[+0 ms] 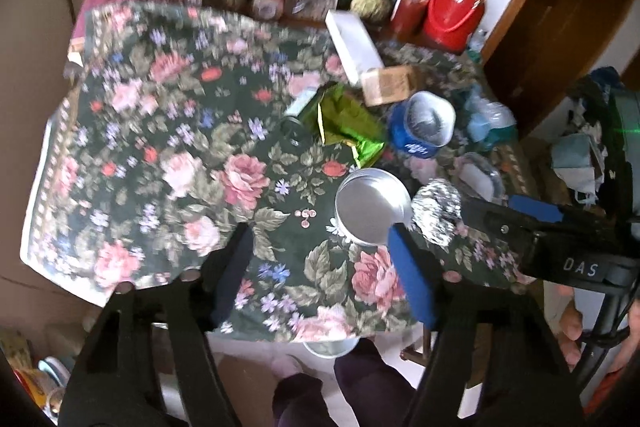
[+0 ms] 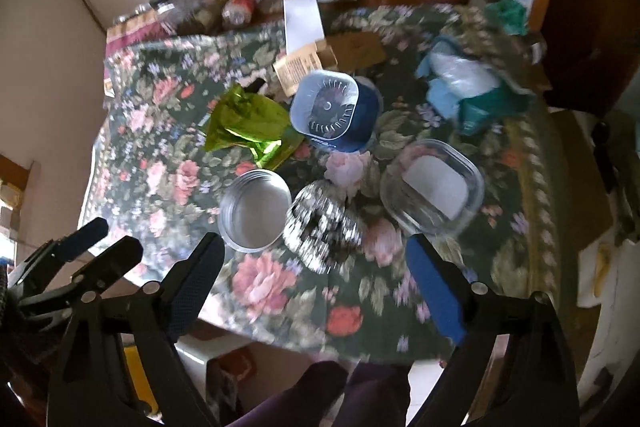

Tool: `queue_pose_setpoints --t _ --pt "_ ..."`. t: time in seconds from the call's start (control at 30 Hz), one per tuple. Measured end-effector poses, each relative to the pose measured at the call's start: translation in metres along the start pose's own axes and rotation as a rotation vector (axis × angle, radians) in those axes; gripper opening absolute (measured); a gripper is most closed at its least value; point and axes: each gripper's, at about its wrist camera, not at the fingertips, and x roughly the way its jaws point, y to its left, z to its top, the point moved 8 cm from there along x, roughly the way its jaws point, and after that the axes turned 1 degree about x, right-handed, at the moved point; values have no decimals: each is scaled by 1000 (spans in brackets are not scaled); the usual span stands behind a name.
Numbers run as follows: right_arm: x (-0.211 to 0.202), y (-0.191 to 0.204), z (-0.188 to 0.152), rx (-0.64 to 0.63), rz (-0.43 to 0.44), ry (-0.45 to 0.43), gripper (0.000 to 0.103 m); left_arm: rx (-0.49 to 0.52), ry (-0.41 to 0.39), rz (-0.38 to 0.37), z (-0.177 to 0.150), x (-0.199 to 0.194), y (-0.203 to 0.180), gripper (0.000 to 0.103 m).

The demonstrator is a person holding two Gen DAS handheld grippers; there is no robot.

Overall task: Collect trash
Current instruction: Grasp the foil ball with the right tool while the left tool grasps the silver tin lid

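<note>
Foil ball (image 2: pixel 322 237) near table edge, touching tin (image 2: pixel 256 209) | right gripper (image 2: pixel 316 277) spread wide, empty, lined up to straddle it | left gripper (image 1: pixel 320 267) wide, empty, hanging back for room.

The white letters "DAS" stand on the black body of the right gripper (image 1: pixel 486 205), seen in the left wrist view. White lettering on the blue plastic container (image 1: pixel 420 125) is too blurred to read, as are the box labels.
</note>
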Motion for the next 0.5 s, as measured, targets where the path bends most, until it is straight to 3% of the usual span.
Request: queue_pose_setpoints --t 0.13,0.2,0.33,0.43,0.5 --pt "32 -6 2 -39 34 101 76 -67 66 -18 3 36 0 42" --pt "41 -4 -1 -72 44 136 74 -92 89 -30 4 48 0 36" --pt "49 0 -8 -128 64 188 72 -127 113 -43 6 68 0 25" --pt "54 1 -10 -162 59 208 58 -141 126 -59 5 79 -1 17" --pt "53 0 -7 -175 54 195 56 -140 134 -52 4 85 -2 16"
